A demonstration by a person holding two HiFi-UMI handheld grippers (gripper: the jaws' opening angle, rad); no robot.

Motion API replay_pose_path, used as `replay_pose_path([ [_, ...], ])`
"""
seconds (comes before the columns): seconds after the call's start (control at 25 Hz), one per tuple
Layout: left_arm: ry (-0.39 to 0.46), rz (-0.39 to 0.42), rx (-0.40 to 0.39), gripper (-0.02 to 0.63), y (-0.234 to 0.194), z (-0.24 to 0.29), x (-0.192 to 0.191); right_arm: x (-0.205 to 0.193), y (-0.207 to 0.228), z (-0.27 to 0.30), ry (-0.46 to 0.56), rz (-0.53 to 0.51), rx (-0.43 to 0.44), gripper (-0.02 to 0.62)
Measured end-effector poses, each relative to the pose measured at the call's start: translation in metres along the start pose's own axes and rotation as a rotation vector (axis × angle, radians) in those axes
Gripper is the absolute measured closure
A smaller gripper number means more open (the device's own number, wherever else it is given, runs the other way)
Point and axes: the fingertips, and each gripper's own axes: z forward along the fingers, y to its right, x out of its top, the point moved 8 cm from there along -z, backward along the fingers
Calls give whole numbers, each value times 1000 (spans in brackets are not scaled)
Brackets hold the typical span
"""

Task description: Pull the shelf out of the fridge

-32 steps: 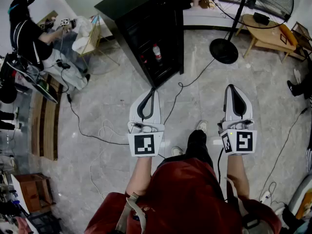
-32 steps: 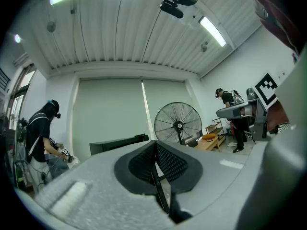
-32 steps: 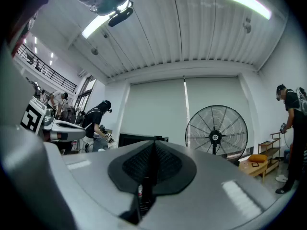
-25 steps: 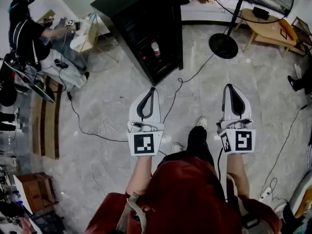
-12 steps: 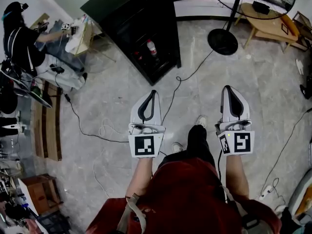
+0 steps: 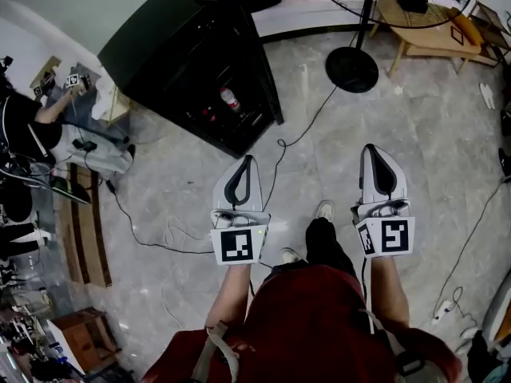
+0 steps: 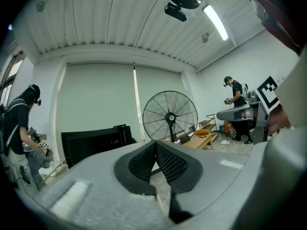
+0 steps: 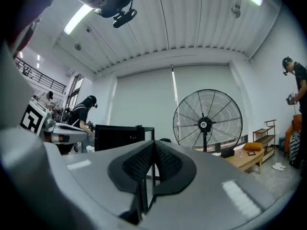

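Head view, grey floor [image 6: 160, 190], black fridge [image 6: 184, 46], fan [image 6: 352, 69], left gripper [image 6: 246, 163] closed, right gripper [image 6: 372, 152] closed

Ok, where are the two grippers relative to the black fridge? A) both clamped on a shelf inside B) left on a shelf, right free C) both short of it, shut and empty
C: the left gripper and right gripper hang over the floor, apart from the fridge, and each gripper view shows jaws together with nothing between.
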Motion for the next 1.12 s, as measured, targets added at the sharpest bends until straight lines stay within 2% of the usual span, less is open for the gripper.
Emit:
replay_pose_path([
  [0.32, 37, 5, -11, 607, 23, 94, 25, 3, 85, 44, 50, 22, -67, 597],
  [0.6, 68, 27, 18, 607, 31, 147, 48, 14, 131, 88, 85, 19, -45, 597],
  [0.84, 48, 7, 75, 607, 16, 167, 40, 6, 138, 126, 59, 26, 5, 597],
  [1.12, 35, -12, 153, 607, -23, 170, 15, -7, 107, 175, 41, 19, 96, 597],
])
